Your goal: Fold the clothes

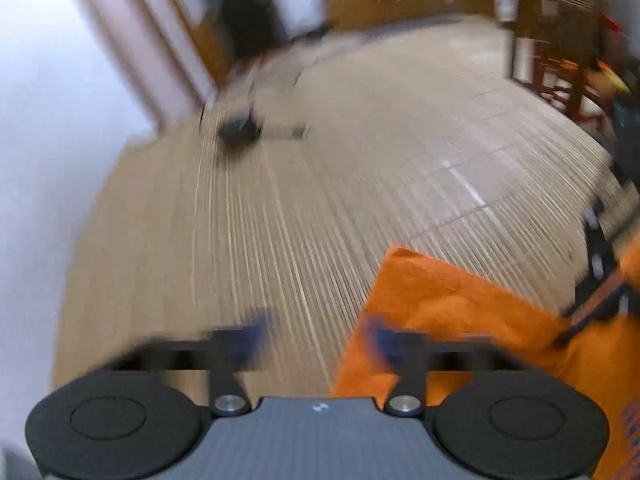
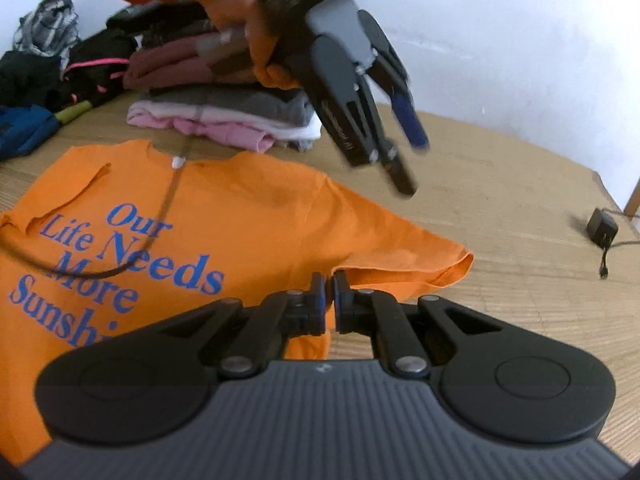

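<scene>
right hand-held gripper (image 2: 329, 286) clenched empty above orange t-shirt (image 2: 240, 208); blurred left hand-held gripper (image 1: 320, 334) released.

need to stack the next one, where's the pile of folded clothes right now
In the right wrist view the folded pile sits on the woven mat at upper centre, just beyond the orange t-shirt's collar, with loose dark clothes to its left.

We see even, soft daylight with only faint shadows beneath the orange T-shirt (image 2: 248, 216). Motion blur smears the whole left wrist view, while fisheye distortion bends the mat (image 1: 320, 200) toward dark rounded corners.
</scene>
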A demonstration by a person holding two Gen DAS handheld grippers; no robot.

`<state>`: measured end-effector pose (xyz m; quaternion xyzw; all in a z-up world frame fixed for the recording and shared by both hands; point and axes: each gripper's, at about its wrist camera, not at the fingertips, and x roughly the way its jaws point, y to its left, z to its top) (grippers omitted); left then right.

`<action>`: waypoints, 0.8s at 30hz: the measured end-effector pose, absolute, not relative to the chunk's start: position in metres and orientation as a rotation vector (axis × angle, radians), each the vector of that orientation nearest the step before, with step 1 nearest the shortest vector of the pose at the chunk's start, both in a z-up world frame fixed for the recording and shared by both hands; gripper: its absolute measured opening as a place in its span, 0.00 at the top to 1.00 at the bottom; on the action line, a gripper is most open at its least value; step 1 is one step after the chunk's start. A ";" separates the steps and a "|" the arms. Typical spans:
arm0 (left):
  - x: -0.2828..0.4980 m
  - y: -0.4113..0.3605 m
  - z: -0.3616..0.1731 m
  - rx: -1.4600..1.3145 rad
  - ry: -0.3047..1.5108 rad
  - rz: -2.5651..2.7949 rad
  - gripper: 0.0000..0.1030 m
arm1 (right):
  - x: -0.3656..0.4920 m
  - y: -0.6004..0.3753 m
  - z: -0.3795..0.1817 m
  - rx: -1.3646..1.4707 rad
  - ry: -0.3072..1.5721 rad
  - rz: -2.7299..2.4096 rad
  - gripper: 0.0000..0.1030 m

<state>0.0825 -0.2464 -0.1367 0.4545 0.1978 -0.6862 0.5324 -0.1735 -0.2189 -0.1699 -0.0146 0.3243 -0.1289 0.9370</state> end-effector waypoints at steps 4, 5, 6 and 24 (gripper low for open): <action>0.079 -0.275 -0.145 0.950 0.727 -1.594 0.15 | -0.171 -0.211 -0.177 -0.066 0.694 -0.266 0.92; 0.075 -0.279 -0.145 0.915 0.764 -1.566 0.16 | -0.170 -0.208 -0.179 -0.083 0.696 -0.264 0.92; 0.070 -0.285 -0.144 0.886 0.806 -1.547 0.16 | -0.169 -0.206 -0.180 -0.096 0.696 -0.258 0.92; 0.029 -0.307 -0.128 1.013 0.711 -1.395 0.98 | -0.173 -0.199 -0.186 -0.129 0.687 -0.158 0.92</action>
